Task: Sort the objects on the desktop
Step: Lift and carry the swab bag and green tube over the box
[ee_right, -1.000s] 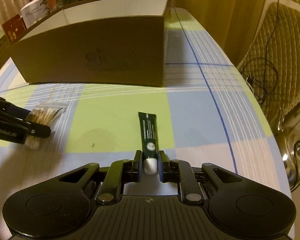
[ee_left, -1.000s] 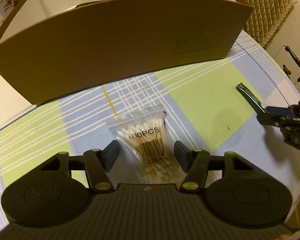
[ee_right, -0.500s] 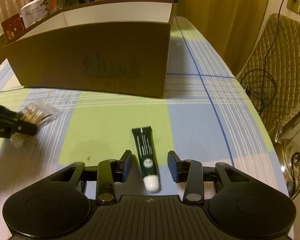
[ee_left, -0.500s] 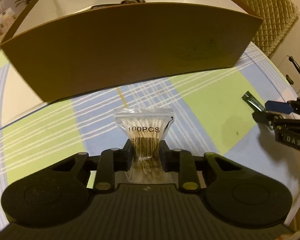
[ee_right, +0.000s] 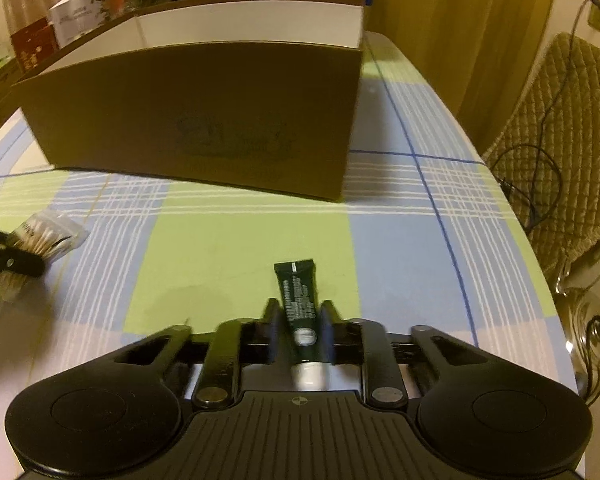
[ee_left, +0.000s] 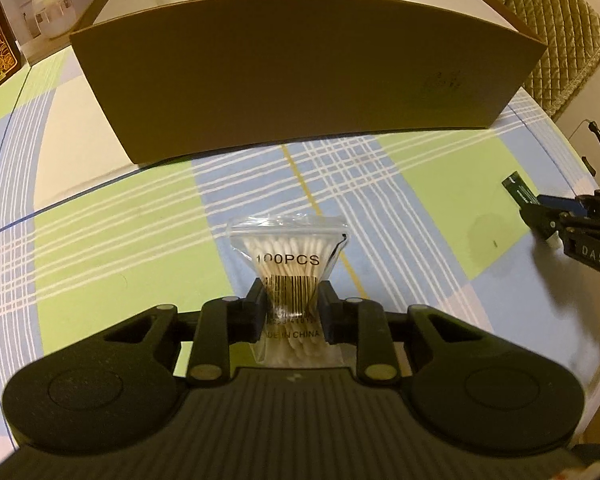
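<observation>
Tabletop: plaid cloth of green, pale blue and cream blocks crossed by white lines. Cardboard box: plain brown outside, white inside. Tube: dark green, white cap; swab bag: clear, black print; both tools black.

A cardboard box stands on the table, behind a bag of cotton swabs at left and a tube at right, well apart. A padded chair sits beside the table's right edge; cartons stand behind the box.
</observation>
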`<state>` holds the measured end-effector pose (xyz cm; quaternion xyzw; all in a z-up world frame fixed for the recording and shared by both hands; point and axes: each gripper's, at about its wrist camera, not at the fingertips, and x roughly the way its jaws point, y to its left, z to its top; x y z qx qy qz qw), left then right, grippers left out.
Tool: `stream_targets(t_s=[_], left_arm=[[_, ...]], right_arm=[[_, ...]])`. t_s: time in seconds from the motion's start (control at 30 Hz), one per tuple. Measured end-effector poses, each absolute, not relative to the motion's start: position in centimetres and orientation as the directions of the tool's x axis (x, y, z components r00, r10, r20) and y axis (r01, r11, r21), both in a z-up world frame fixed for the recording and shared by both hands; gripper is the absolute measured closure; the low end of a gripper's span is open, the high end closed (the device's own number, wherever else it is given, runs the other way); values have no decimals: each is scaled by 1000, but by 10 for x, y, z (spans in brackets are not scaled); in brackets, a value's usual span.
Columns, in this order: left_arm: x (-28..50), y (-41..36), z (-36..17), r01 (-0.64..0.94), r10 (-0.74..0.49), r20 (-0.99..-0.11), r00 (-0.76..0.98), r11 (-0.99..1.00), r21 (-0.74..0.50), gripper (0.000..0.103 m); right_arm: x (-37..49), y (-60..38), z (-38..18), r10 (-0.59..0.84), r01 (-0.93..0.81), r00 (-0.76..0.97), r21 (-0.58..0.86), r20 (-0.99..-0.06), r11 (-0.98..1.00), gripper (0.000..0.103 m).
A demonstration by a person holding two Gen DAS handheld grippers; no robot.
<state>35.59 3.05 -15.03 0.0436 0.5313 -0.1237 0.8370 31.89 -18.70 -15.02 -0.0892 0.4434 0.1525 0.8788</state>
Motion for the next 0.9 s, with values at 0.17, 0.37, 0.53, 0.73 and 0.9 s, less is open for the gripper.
stream_targets(t_s=[0.17,0.37,0.53,0.73,0.9], left_arm=[[356,27,-151,257,-152,-900,410,965,-46,79],[353,22,-151,266,-149,-897,417,963,-37,81],[348,22,-150,273,-161,-898,409,961,-48,84],[339,23,-145,276,-184,-896,404,958,-73,84],[332,28,-129,276,-201,-879,432,958,-84,84]], right_arm=[[314,-186,-151,205,-362,548,-9,-811,932,89],[303,-183,-150,221,-382,529,3,-819,924,89],[296,-182,-147,237,-391,506,25,-829,920,89],[293,-182,-144,268,-387,463,80,-845,919,89],[288,-179,-134,318,-409,450,125,-834,904,89]])
